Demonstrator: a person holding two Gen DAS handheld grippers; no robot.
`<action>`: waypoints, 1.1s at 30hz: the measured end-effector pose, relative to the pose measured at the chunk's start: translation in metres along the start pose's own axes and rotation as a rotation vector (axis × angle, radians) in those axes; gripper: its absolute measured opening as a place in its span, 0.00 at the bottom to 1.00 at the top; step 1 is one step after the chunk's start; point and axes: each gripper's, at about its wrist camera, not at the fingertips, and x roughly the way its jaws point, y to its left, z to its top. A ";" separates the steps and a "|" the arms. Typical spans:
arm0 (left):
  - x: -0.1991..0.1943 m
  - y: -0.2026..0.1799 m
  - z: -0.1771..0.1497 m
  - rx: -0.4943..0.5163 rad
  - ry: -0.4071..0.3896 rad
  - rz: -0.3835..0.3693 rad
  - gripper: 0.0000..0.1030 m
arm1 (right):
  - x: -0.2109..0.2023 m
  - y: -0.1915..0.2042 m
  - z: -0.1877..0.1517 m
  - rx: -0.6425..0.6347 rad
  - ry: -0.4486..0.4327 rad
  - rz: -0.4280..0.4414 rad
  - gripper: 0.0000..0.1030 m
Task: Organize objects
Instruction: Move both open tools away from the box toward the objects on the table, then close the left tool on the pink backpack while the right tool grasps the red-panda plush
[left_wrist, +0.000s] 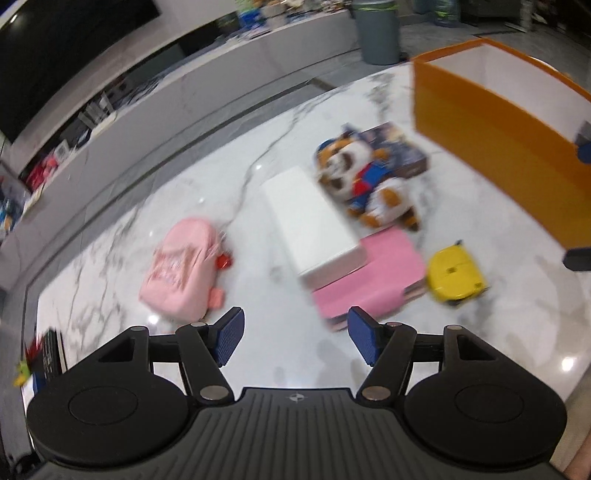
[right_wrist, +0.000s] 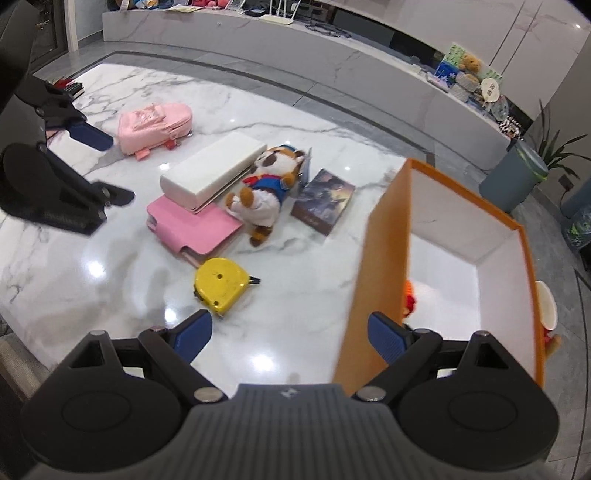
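Observation:
On the white marble table lie a pink pouch (left_wrist: 181, 267) (right_wrist: 153, 123), a white box (left_wrist: 310, 218) (right_wrist: 212, 170) resting on a pink case (left_wrist: 373, 280) (right_wrist: 192, 227), a plush raccoon (left_wrist: 365, 181) (right_wrist: 267, 188), a dark book (left_wrist: 402, 147) (right_wrist: 325, 201) and a yellow tape measure (left_wrist: 454, 275) (right_wrist: 221, 282). An orange bin (left_wrist: 491, 147) (right_wrist: 380, 266) with a white inside stands at the right; a small orange-red toy (right_wrist: 408, 299) lies in it. My left gripper (left_wrist: 295, 336) is open and empty, above the table before the pink case. My right gripper (right_wrist: 291, 334) is open and empty, astride the bin's near wall.
A long grey counter (right_wrist: 332, 55) with clutter runs behind the table. A grey waste bin (left_wrist: 376, 33) (right_wrist: 513, 181) and a plant (right_wrist: 554, 151) stand on the floor beyond. A white bowl (right_wrist: 546, 304) sits right of the orange bin. Small items (left_wrist: 40, 354) lie at the table's left edge.

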 end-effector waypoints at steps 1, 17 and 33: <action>0.003 0.006 -0.003 -0.014 0.004 0.003 0.73 | 0.004 0.002 0.000 -0.002 0.005 0.004 0.89; 0.042 0.074 -0.007 -0.030 -0.082 0.065 0.83 | 0.057 0.013 0.031 0.089 -0.051 0.049 0.89; 0.100 0.116 0.010 0.015 -0.070 0.037 0.84 | 0.107 -0.004 0.084 0.215 -0.096 0.075 0.89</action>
